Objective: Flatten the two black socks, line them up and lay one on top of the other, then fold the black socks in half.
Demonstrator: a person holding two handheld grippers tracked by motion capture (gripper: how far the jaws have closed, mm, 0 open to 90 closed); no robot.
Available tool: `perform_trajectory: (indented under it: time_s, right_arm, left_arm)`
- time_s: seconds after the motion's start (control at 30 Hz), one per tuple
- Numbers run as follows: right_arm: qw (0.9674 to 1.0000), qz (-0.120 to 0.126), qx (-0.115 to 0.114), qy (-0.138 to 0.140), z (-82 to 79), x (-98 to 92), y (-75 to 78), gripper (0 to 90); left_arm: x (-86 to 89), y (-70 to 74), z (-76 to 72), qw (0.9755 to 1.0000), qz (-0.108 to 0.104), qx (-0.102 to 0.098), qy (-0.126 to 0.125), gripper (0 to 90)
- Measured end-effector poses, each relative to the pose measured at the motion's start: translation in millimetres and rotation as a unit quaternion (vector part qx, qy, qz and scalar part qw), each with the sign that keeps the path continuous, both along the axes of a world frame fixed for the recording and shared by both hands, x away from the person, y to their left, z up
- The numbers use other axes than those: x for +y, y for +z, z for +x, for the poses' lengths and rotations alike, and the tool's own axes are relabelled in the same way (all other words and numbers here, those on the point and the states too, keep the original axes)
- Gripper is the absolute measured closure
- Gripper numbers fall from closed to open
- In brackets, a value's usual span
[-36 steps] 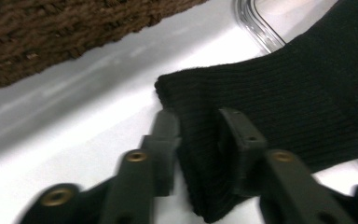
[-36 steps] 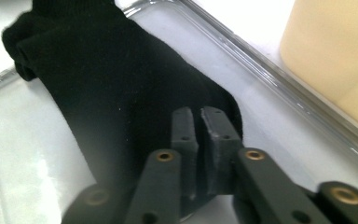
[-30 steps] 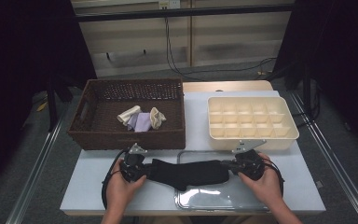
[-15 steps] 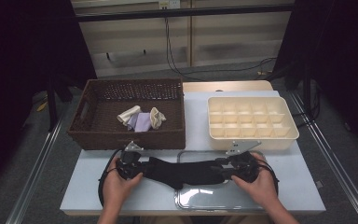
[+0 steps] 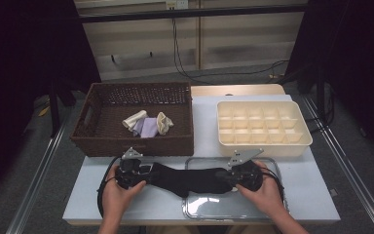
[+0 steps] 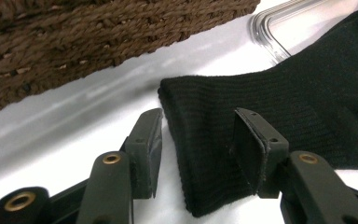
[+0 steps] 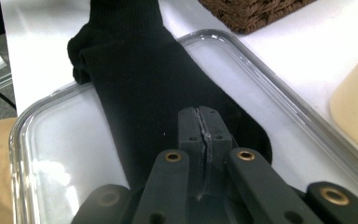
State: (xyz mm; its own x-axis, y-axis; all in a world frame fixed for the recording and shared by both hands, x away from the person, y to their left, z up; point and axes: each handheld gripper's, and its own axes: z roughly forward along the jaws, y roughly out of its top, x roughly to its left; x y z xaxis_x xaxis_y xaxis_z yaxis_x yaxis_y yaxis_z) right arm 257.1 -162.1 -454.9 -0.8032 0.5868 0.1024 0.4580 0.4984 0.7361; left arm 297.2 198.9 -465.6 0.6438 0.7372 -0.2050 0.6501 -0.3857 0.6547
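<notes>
A limp, light black sock lies across the bench. The right claw pinches its toe; the left claw, just opened, straddles the ribbed cuff, the best hold.

The left hand-held gripper has just opened its jaws, so the black sock cuff lies loose between the pads near the lower left of the high view, while the right hand-held gripper has edged leftward, its jaws pinched together on the toe.
</notes>
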Motion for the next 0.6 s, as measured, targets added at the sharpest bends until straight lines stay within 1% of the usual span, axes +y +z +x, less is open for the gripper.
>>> perform_trajectory:
  time_s: [0.07,0.1,0.13,0.17,0.23,0.27,0.33,0.4,0.47,0.5,0.57,0.6]
  right_arm:
    - [1.0000,0.002,0.001,0.003,1.3,2.7,-0.3,89.0]
    - [1.0000,0.001,0.002,0.006,1.7,4.4,-0.3,89.0]
    - [1.0000,0.000,0.001,0.008,2.2,6.2,-0.2,89.0]
    - [0.9999,0.002,0.000,0.012,3.0,8.1,-0.6,89.0]
    - [0.9999,0.001,0.001,0.015,3.4,11.4,-0.4,89.5]
    - [0.9998,0.004,0.001,0.020,4.2,12.8,-0.9,89.5]
    - [0.9998,0.001,0.001,0.021,4.2,14.8,-1.8,89.5]
    - [0.9997,0.000,0.003,0.024,4.3,15.7,-2.3,89.6]
    - [0.9997,0.001,0.004,0.023,4.1,16.6,-2.3,90.0]
    - [0.9997,0.000,0.003,0.023,4.0,16.5,-1.8,90.0]
    - [0.9997,0.003,0.002,0.024,4.1,16.2,-1.0,90.0]
    - [0.9997,0.004,0.002,0.023,4.2,16.1,-0.7,90.0]
  left_arm:
    - [1.1,-1.0,-2.4,0.9999,-0.007,-0.003,0.006,51.3]
    - [2.5,-1.2,-3.1,1.0000,-0.005,-0.004,0.004,51.4]
    - [2.7,-2.1,-4.2,0.9999,-0.011,-0.006,0.006,51.3]
    - [3.8,-2.6,-4.6,0.9999,-0.010,-0.007,0.004,51.5]
    - [4.6,-3.4,-5.8,0.9998,-0.018,-0.006,0.010,51.9]
    - [5.1,-3.1,-6.0,0.9998,-0.017,-0.007,0.006,52.0]
    - [4.6,-3.4,-6.6,0.9998,-0.015,-0.010,0.006,53.2]
    - [2.9,-4.7,-6.7,0.9998,-0.015,-0.008,0.010,54.7]
    - [1.4,-6.0,-6.0,0.9999,-0.013,-0.006,0.005,54.7]
    - [-0.1,-6.8,-5.8,0.9999,-0.014,-0.005,0.008,54.8]
    - [-1.8,-8.4,-5.1,0.9999,-0.009,0.000,0.005,56.9]
    - [-2.6,-9.1,-5.2,0.9999,-0.009,-0.002,0.004,57.7]
